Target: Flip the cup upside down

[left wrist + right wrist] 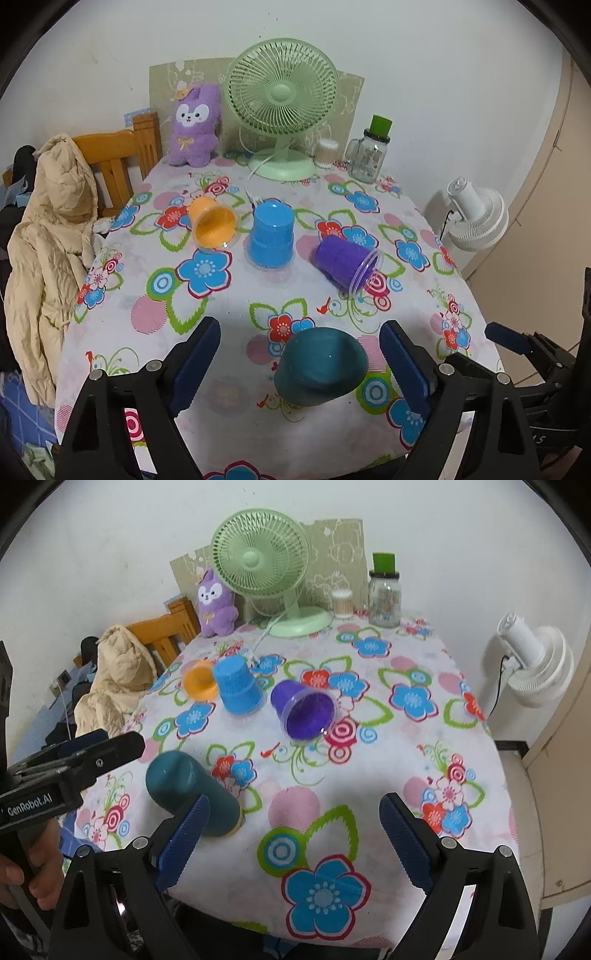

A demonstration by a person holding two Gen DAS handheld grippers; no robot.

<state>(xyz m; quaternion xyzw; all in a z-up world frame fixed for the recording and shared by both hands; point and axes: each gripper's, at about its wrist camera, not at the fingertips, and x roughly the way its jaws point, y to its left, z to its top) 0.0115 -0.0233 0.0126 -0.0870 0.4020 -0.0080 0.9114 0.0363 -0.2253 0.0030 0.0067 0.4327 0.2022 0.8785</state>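
Teal cup (320,365) seen lying on side on floral tablecloth (332,192), near front edge, base toward left wrist camera, between spread fingers of left gripper (299,363) — no contact visible. Right gripper (293,836) held with fingers wide apart, nothing between them, teal cup just beside its left finger. Farther back: orange cup (213,223) and purple cup (345,264) on sides, blue cup (271,236) upside down — 3 in row.
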